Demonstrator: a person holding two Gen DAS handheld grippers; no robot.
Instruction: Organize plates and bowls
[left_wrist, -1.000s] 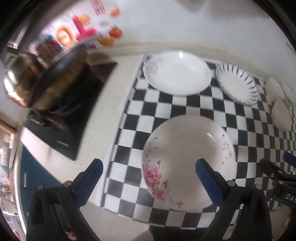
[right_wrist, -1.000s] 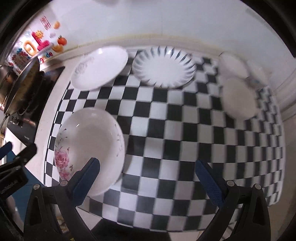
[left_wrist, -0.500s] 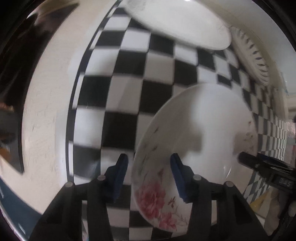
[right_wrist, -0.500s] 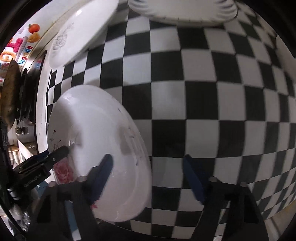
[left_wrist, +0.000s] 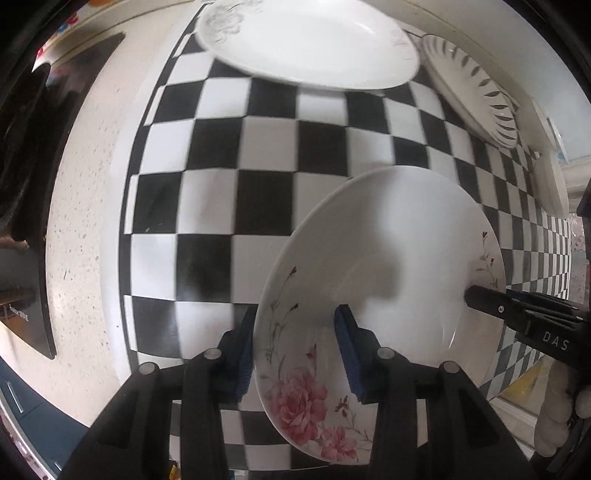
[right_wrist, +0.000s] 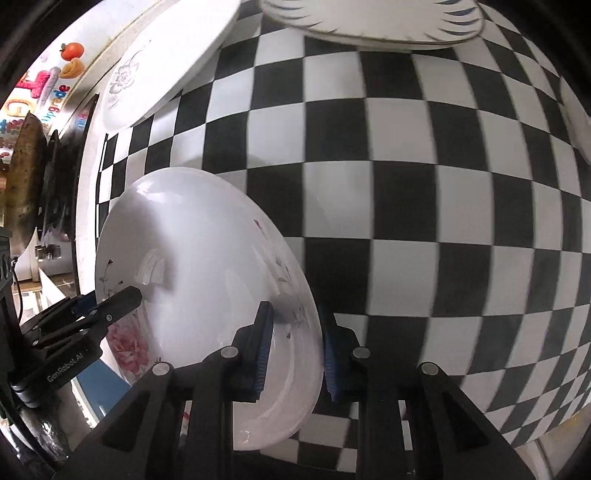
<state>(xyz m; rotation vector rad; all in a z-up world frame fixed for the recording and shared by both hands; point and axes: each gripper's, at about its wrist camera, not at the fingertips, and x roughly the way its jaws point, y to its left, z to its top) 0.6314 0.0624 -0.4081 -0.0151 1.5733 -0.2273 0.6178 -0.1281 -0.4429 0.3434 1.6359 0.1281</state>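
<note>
Worktop (left_wrist: 85, 229): pale speckled surface, largely covered by a black-and-white chequered mat (left_wrist: 266, 147). A dark cooktop (left_wrist: 22, 184) sits at its left edge.

Plain white plate (left_wrist: 306, 48): lies at the far left corner of the mat, with the striped plate (left_wrist: 476, 92) just beside it along the far edge. Small white dishes (left_wrist: 554, 181) lie towards the far right corner.

Floral plate (left_wrist: 388, 258): near the mat's near left corner, rim tilted; whether it is clear of the mat cannot be told.

Left gripper (left_wrist: 295, 354): fingers narrowed onto the floral plate's left rim. Right gripper (right_wrist: 295, 347): fingers narrowed onto the opposite rim.

Assessment: glazed ceramic, rigid, moderately heavy, slippery and breakable. Opposed rim grips appear the sound choice; the rim must sit deep between the pads, and the plate be kept level.
</note>
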